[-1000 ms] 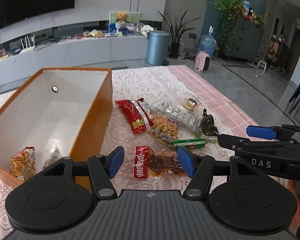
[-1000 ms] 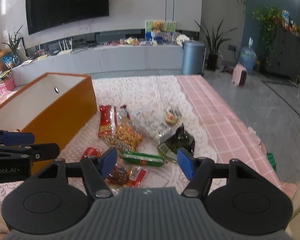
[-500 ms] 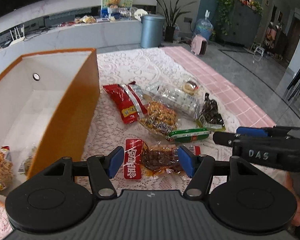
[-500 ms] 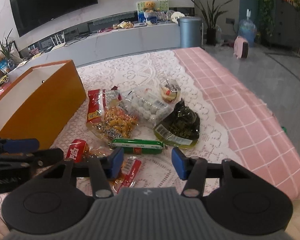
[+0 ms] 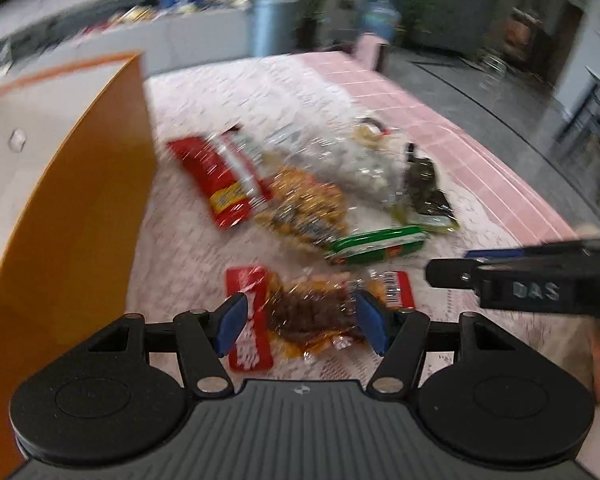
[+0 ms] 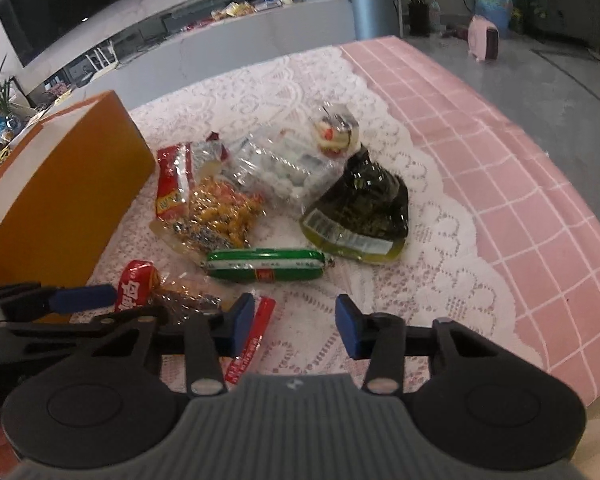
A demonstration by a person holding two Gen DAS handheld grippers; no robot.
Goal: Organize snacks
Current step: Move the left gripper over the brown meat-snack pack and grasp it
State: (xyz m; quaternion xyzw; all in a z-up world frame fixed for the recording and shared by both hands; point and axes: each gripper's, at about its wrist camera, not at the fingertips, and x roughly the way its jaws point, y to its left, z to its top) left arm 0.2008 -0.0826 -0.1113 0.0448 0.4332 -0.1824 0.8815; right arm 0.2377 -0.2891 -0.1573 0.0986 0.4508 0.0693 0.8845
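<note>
Right of the orange box (image 5: pixel 80 216), my left claw (image 5: pixel 300 322) hangs spread around the red-ended meat packet (image 5: pixel 312 312), not yet pinching. My right claw (image 6: pixel 296 330), jaws just narrowing on nothing, sits short of the green sausage (image 6: pixel 266 265). I judge this the pickup step; next, close, then lift boxward.

Left tongs (image 5: pixel 298 322) open over brown snack packet (image 5: pixel 312 316); orange box (image 5: pixel 84 200) beside
</note>
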